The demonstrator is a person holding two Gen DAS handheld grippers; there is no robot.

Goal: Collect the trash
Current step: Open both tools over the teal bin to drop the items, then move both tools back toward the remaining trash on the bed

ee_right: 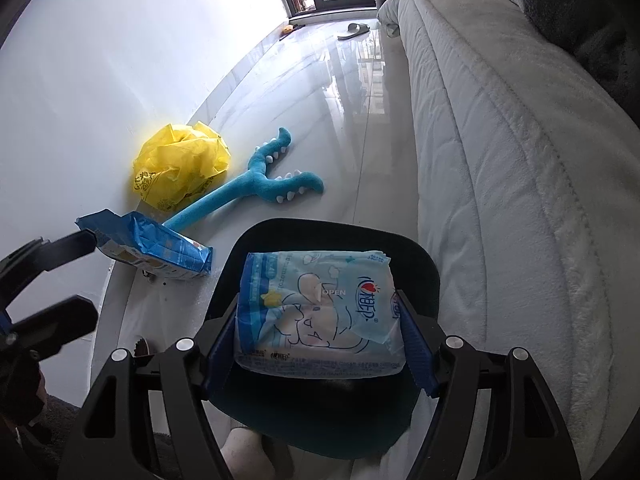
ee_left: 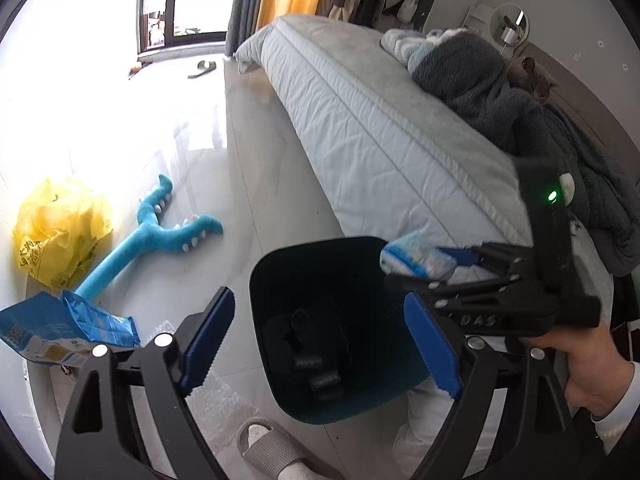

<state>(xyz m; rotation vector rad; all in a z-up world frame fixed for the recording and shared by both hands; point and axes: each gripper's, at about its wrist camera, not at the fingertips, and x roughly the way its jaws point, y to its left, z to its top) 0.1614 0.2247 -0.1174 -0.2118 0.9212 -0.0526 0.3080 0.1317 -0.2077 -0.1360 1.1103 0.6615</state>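
- Blue-padded right gripper (ee_right: 320,332) is clenched on the tissue pack (ee_right: 320,312); I read the pack as held directly over the bin (ee_right: 424,272).
- Left gripper (ee_left: 320,348) is released, jaws wide apart, nothing between them, with the bin (ee_left: 280,280) mouth ahead.
- Floor, 10 o'clock from the bin: blue wrapper (ee_right: 160,248), then plush toy (ee_right: 256,180), then yellow bag (ee_right: 180,164).
- Bed (ee_right: 500,160) runs along 3 o'clock.

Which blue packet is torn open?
The dark blue packet lying on the floor beside the teal plush toy. The tissue pack in the right hand-held gripper looks sealed.
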